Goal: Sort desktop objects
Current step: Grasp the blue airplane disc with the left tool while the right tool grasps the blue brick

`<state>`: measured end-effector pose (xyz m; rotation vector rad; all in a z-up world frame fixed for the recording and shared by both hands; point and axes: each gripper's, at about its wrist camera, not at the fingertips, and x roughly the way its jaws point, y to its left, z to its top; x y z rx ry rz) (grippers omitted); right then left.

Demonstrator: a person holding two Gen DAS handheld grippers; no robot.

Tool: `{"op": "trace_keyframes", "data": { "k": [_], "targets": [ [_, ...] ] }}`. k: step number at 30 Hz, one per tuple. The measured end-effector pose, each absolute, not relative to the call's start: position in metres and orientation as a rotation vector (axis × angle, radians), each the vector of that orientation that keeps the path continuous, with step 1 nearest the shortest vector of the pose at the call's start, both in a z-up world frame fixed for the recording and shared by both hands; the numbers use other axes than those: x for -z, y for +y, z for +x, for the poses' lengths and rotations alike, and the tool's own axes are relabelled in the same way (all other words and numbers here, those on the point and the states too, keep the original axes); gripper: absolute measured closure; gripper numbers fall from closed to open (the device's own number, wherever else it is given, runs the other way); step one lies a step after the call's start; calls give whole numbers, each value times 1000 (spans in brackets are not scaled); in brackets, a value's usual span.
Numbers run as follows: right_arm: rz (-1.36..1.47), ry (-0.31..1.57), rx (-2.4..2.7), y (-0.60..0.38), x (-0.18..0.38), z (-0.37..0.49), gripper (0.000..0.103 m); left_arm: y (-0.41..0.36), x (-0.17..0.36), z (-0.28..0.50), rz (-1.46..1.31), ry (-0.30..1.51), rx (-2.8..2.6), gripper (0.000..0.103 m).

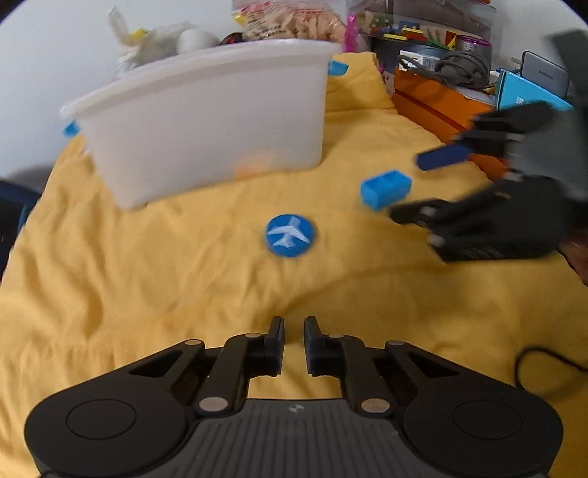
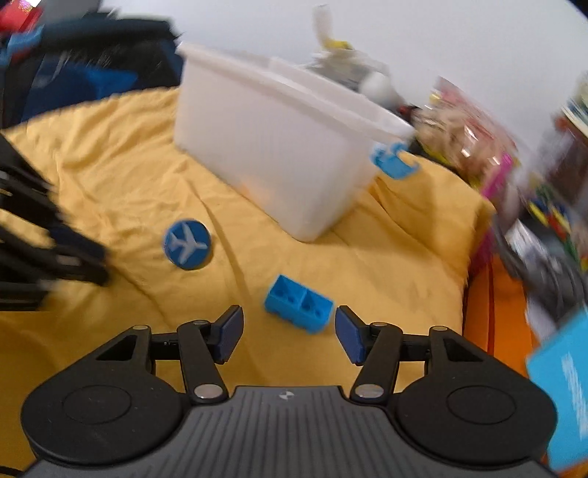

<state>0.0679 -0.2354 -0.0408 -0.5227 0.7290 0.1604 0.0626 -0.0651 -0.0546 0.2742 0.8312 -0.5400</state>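
Note:
A blue round disc with a white plane (image 1: 291,235) lies on the yellow cloth (image 1: 183,286), ahead of my left gripper (image 1: 294,331), whose jaws stand nearly shut with a narrow gap and nothing between them. A blue two-cell block (image 1: 385,189) lies to the right; my right gripper (image 1: 411,187) shows there, open around it. In the right wrist view the block (image 2: 299,304) sits just ahead of the open right gripper (image 2: 288,331), between its pads but not touched. The disc (image 2: 187,244) lies to the left. A white plastic bin (image 1: 205,117) stands behind; it also shows in the right wrist view (image 2: 279,147).
An orange box (image 1: 441,106) with cables and a blue box (image 1: 529,92) stand at the right edge. Snack bags (image 1: 290,18) and toys crowd behind the bin. A blue clip (image 2: 393,160) hangs at the bin's corner. The left gripper (image 2: 47,242) shows blurred at left.

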Motion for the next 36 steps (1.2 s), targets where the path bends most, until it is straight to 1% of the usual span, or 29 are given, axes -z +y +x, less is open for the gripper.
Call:
{"op": "trace_keyframes", "data": {
  "k": [1,2,3,6,8,10,14,18,19,20,22,23,24,26,30,31,32,33,36],
  "targets": [
    [-555,751,-173,-233,47,77,51,-63,55,60,267,829,534,85],
    [-573,765,-177,-232,52,85,55,-62,54,60,262,828,529,85],
    [-582,775,-175,-231,55,91,68,-61,53,59,254,827,527,85],
    [-525,806,-142,-233,50,104,69,-58,45,58,227,805,509,75],
    [-381,811,-143,-239,35,99,69,-58,41,62,223,784,500,66],
    [-242,811,-170,-243,18,86,69,-63,36,71,232,766,502,60],
    [125,912,-232,-263,8,55,69,-81,41,94,317,758,532,59],
    [545,1089,-269,-295,34,31,68,-103,47,109,396,730,590,59],
    [630,1122,-289,-300,42,24,68,-108,50,113,415,734,608,55],
    [655,1127,-299,-301,44,19,68,-114,54,119,427,745,625,49],
    [655,1131,-313,-299,43,10,68,-114,61,131,370,765,647,49],
    [683,1138,-334,-297,44,7,68,-111,62,136,321,785,647,57],
    [731,1141,-347,-297,46,6,68,-107,61,139,285,794,635,61],
    [764,1151,-345,-296,51,9,68,-103,59,135,274,805,638,62],
    [686,1134,-281,-296,52,24,65,-90,51,98,349,776,663,61],
    [624,1122,-240,-296,49,27,65,-83,49,88,358,770,651,61],
    [567,1102,-220,-297,45,27,62,-74,47,79,346,777,637,61],
    [493,1077,-197,-296,39,28,55,-65,45,69,326,793,622,61],
    [266,1024,-117,-292,26,25,54,-47,47,46,310,836,581,61]
  ]
}}
